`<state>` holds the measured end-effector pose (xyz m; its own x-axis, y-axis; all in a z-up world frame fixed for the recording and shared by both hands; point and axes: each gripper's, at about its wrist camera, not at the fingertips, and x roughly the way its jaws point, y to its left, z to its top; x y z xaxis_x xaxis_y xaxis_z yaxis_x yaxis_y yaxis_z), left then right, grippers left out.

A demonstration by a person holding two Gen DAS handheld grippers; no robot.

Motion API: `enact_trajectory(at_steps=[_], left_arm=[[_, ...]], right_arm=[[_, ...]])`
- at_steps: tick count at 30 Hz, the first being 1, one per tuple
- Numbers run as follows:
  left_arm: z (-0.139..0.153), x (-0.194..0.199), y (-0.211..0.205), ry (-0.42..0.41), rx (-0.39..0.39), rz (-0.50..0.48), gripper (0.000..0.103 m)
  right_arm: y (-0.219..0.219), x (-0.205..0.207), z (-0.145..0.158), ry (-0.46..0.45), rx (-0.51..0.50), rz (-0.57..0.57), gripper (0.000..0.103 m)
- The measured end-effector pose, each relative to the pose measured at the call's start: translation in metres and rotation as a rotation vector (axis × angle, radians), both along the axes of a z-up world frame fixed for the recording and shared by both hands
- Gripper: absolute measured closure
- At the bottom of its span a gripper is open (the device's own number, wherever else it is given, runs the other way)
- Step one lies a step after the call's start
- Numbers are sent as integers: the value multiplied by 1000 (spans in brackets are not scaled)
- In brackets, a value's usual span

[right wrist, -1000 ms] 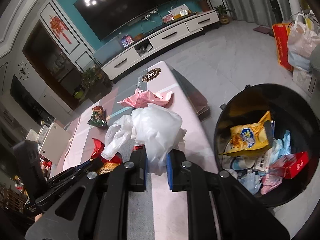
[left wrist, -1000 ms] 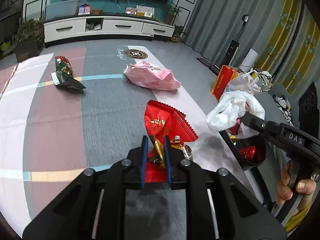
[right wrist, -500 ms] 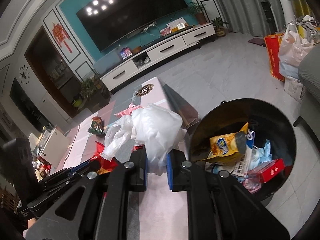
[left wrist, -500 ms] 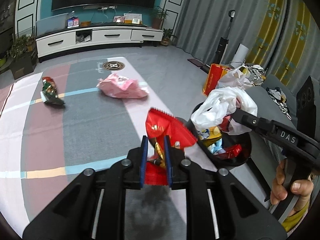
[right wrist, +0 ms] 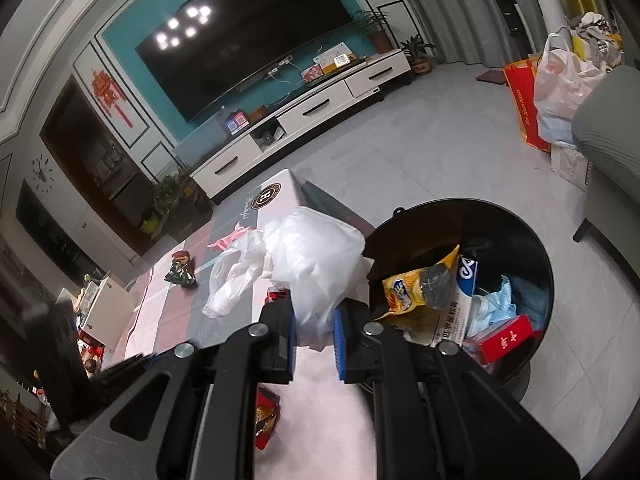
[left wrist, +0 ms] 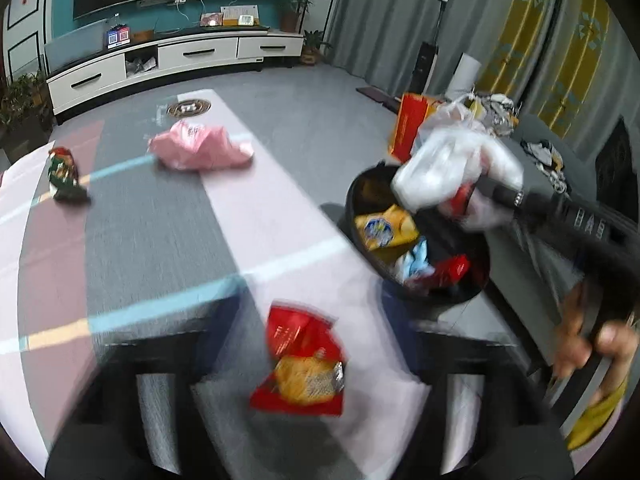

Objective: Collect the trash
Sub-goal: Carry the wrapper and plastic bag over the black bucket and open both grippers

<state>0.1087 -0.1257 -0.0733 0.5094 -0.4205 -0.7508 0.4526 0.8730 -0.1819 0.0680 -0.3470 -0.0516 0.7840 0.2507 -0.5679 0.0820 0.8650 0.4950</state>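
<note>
Releasing: the left gripper [left wrist: 308, 344], clamped on the red snack wrapper [left wrist: 302, 364] a second ago, is now opening its jaws, and the wrapper sits loose between them, blurred, no pad pressing on it. Location of item: over the pale strip of the counter [left wrist: 160, 232], short of the black trash bin [left wrist: 416, 240], whose near rim lies up and to the right of the wrapper; in the right wrist view the same wrapper [right wrist: 266, 416] shows low, beside the bin but outside it, on or just above the counter. Whether it has landed cannot be told from the blur. Right gripper [right wrist: 314, 336]: unchanged, clenched on the white plastic bag [right wrist: 316, 264], which now hangs at the bin's near rim [right wrist: 400, 224], closer to the opening than half a second ago. Bin contents visible: yellow chip bag [right wrist: 416, 288], blue-and-white packet, small red box. Outstanding on the counter, well beyond the bin: pink bag [left wrist: 200, 152], green-and-red wrapper [left wrist: 64, 176]. Assessment: the release looks early, so the red wrapper is likely to miss the bin and need picking up again; the white bag appears nearly ready to drop in. Task judged partly done.
</note>
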Motion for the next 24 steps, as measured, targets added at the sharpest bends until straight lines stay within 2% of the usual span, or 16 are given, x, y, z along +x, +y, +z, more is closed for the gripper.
enact_trajectory(at_steps=[4, 6, 7, 8, 10, 16, 24], left_arm=[[-31, -1, 9, 63, 31, 6, 28], [-44, 0, 8, 86, 41, -1, 39], [-48, -1, 7, 95, 34, -11, 50], [-50, -2, 6, 95, 32, -21, 68], [-50, -5, 2, 70, 60, -34, 71], [-37, -9, 4, 22, 25, -46, 83], [-5, -1, -16, -30, -34, -71, 83]], right_arm=[[-1, -1, 0, -1, 13, 2, 88], [2, 0, 0, -3, 18, 11, 88], [4, 0, 1, -5, 13, 15, 88], [5, 0, 1, -5, 9, 17, 88], [6, 1, 1, -5, 7, 20, 88], [6, 3, -1, 0, 7, 18, 88], [3, 2, -2, -7, -7, -5, 88]])
